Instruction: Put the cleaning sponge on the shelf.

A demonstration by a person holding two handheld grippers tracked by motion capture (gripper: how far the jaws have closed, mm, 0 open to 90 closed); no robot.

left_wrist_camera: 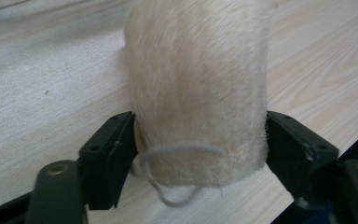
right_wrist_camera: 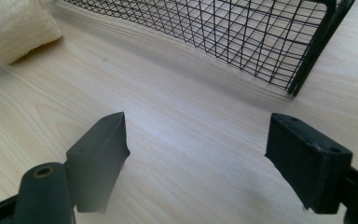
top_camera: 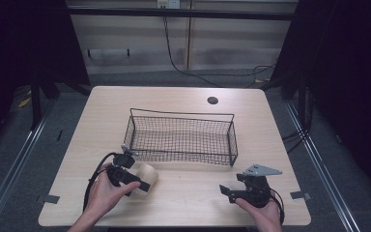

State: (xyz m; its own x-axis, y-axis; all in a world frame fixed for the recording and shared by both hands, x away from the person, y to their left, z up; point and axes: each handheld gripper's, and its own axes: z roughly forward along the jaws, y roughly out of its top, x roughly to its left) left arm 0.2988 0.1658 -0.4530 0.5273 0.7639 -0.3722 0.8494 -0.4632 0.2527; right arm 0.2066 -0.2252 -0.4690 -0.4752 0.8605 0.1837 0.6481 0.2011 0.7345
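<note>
Jaws of the left gripper (left_wrist_camera: 198,149) are pinching a cream plush roll (left_wrist_camera: 198,88) from both sides, each black pad pressing into the fur near its lower end, where a loose pale thread (left_wrist_camera: 177,154) is curling out. In the high view the left gripper (top_camera: 134,182) is sitting at the lower left of the frame with the plush roll (top_camera: 147,175) resting on the table (top_camera: 183,198), just in front of the near wall of the wire basket (top_camera: 181,157). Judging by that, the grasp is being secured and the lift is not yet under way; the likely aim is the basket. The next move is calling for a rise high enough to carry the soft roll over the near rim, then a short travel toward the upper middle of the frame before letting go inside. The rim nearest the roll is the edge to watch, since fur or the thread could be catching on the mesh. The right gripper (top_camera: 239,192) is waiting at the lower right of the high view, its jaws spread wide over bare wood, with the basket corner (right_wrist_camera: 307,70) at the upper right of its own view. Open tabletop is lying between the two grippers, and the basket interior is looking free of contents.
</note>
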